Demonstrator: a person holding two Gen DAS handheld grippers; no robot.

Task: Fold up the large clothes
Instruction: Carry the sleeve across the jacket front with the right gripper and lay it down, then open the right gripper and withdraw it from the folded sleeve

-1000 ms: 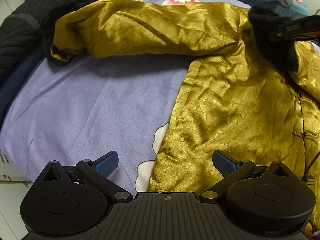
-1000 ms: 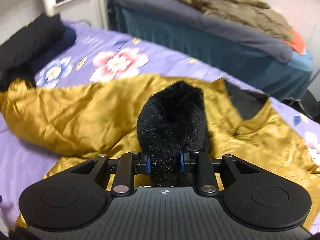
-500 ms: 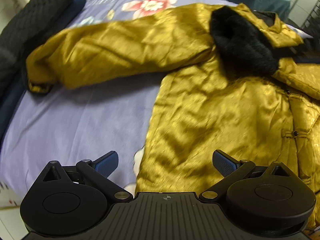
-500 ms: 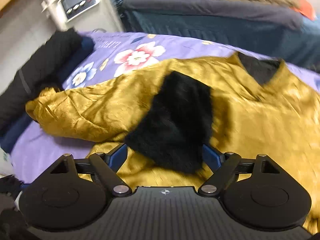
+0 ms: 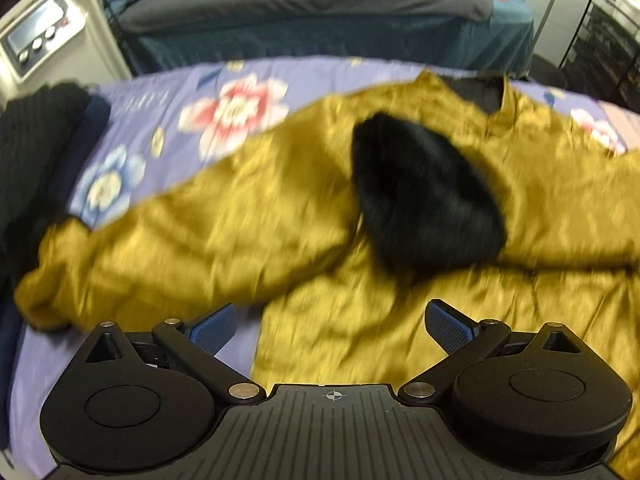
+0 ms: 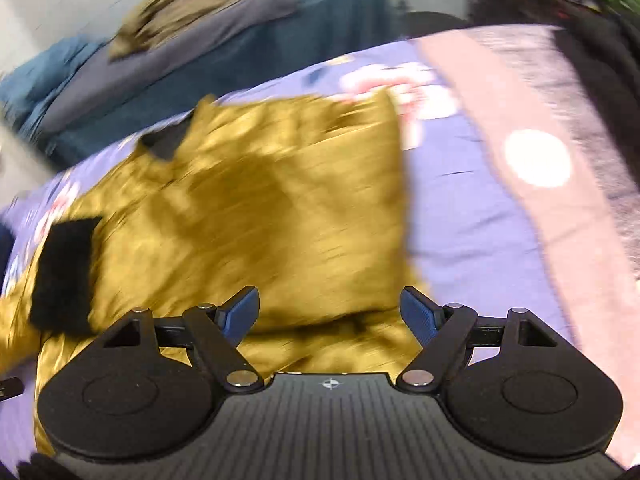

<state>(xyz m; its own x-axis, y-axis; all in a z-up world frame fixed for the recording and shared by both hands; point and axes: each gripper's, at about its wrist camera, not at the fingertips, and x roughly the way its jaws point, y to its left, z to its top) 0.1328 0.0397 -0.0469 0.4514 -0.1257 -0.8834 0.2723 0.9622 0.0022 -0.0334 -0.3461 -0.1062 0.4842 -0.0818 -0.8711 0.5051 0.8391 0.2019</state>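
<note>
The big purple flower bedsheet [image 5: 168,92] holds everything. On it lies the gold jacket [image 5: 248,216], spread flat, one sleeve folded across its chest. The black furry cuff [image 5: 424,196] sits on the jacket's middle. The jacket looks shiny, soft and slippery, likely light, so pinching the other sleeve's cuff or the hem seems best. The left gripper [image 5: 328,324] is spread wide with nothing in it. The right gripper [image 6: 330,310] is closing a little, with nothing pinched

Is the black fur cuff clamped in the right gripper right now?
No, the right gripper has nothing between its pads; the fur cuff lies off to the side.
</note>
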